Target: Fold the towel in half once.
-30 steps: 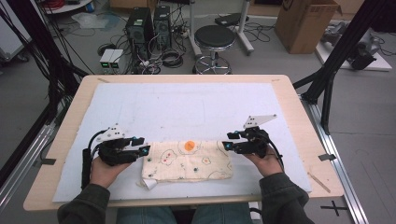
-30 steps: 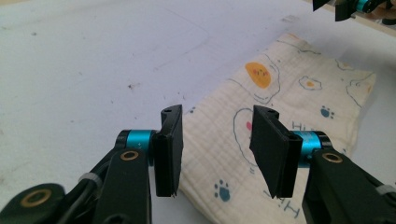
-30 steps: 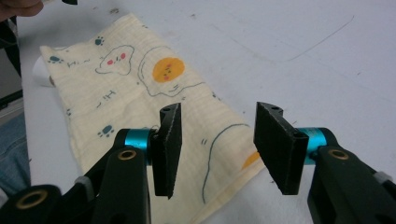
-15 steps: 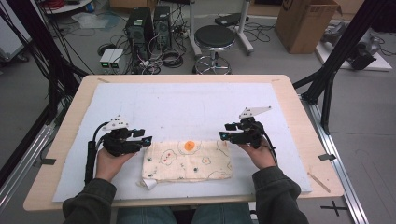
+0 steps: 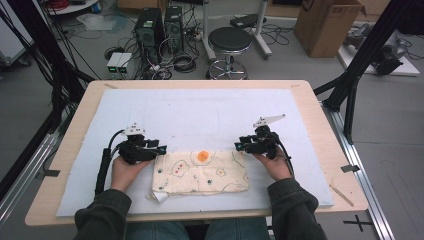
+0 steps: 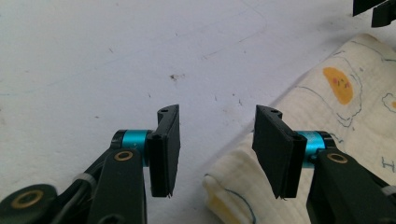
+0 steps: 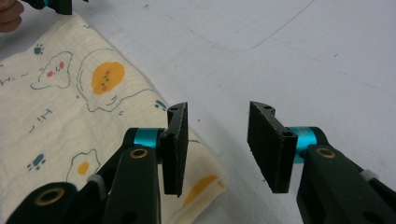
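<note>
Cloth [image 5: 201,172]: folded, cream with fried-egg print, lay flat on the white mat [image 5: 200,115] near the table's [image 5: 320,115] front edge, between the two tools.
Left tool [image 5: 161,148]: jaws spread, nothing pinched; poised at cloth's left far corner, just above it.
Right tool [image 5: 239,146]: jaws had just been closing but stood apart, nothing between them; at cloth's right far corner.

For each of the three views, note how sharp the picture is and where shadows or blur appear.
High view: soft, even light, slightly grainy, the cloth legible. Left gripper view: jaws crisp, soft shadow on the white mat. Right gripper view: sharp egg print, near edges blurred.
</note>
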The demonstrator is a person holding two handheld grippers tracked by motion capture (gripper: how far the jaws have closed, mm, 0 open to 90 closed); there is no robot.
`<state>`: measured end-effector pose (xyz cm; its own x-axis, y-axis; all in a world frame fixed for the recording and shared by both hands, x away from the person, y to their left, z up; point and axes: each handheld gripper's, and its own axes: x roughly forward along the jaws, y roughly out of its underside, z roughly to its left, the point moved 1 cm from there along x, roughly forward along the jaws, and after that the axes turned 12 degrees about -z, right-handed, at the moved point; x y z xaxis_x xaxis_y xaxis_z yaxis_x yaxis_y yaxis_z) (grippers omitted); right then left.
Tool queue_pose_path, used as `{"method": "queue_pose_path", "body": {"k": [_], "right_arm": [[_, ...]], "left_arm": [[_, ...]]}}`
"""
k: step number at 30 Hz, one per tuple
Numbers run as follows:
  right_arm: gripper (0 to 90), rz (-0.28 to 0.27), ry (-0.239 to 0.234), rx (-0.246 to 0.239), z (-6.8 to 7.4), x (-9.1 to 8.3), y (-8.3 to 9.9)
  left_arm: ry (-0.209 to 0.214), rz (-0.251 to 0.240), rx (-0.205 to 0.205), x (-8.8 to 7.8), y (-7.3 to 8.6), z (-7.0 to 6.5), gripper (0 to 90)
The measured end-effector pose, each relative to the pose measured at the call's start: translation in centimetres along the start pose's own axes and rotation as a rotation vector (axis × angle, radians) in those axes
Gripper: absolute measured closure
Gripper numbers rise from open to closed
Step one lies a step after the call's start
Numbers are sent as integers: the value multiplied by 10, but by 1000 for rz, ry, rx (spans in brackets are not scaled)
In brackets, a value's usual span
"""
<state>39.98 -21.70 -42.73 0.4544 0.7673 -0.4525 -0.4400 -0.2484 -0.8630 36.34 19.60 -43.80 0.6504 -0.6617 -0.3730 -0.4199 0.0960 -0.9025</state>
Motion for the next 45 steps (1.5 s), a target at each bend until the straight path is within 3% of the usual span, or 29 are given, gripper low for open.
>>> {"method": "queue_pose_path", "body": {"k": [5,12,16,26,31,37,45], "right_arm": [[583,40,-13,14,-3,7,4],[611,73,-30,29,-3,8,9],[615,88,-32,41,-6,9,13],[646,108,-58,54,-6,11,14],[728,124,-76,51,-5,12,15],[829,145,-91,23,-4,12,15],[845,146,-78,10,-3,10,14]], "left_arm": [[9,20,-12,3,2,2,515],[26,77,30,5,6,-1,585],[53,92,30,5,6,0,598],[74,122,56,8,10,-2,714],[88,125,70,8,10,-3,810],[68,118,94,7,10,-4,854],[33,99,122,5,7,-4,862]]}}
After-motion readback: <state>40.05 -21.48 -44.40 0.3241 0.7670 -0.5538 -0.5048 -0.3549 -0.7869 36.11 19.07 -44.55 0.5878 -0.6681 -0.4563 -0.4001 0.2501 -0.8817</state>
